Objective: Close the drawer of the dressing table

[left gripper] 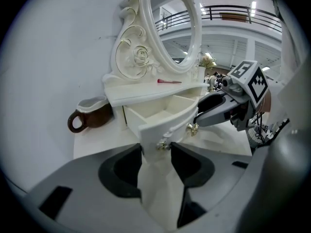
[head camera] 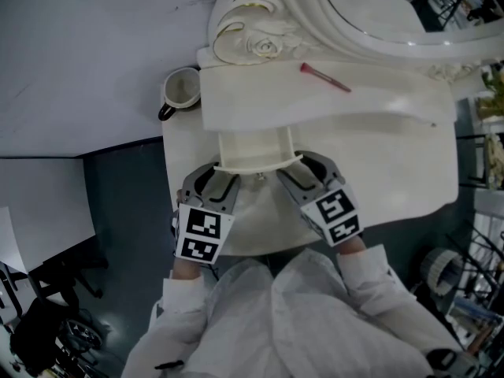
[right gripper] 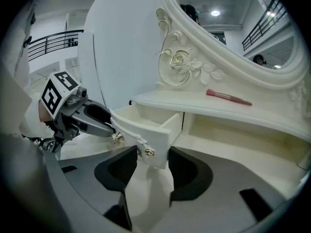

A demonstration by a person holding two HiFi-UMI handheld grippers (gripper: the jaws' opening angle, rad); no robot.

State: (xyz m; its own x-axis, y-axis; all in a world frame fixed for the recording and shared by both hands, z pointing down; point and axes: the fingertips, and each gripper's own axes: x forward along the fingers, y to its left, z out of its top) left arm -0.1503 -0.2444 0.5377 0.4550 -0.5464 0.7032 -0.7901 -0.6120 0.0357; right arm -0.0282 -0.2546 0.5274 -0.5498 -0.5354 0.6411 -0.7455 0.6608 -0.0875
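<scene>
The white dressing table [head camera: 394,172] has its small drawer [head camera: 252,150] pulled out toward me, and the drawer is empty inside [left gripper: 160,111]. My left gripper [head camera: 214,178] is open at the left end of the curved drawer front, with that corner and a gold knob [left gripper: 162,145] between its jaws [left gripper: 156,152]. At the right end my right gripper [head camera: 309,172] is also open, and the other corner with its knob [right gripper: 149,152] sits between its jaws [right gripper: 152,154]. I cannot tell whether the pads touch the front.
A brown and white mug [head camera: 182,90] stands on the table's left side beside the drawer. A pink brush [head camera: 324,77] lies on the shelf above the drawer. An ornate oval mirror [head camera: 378,22] rises behind it. A white wall panel lies to the left.
</scene>
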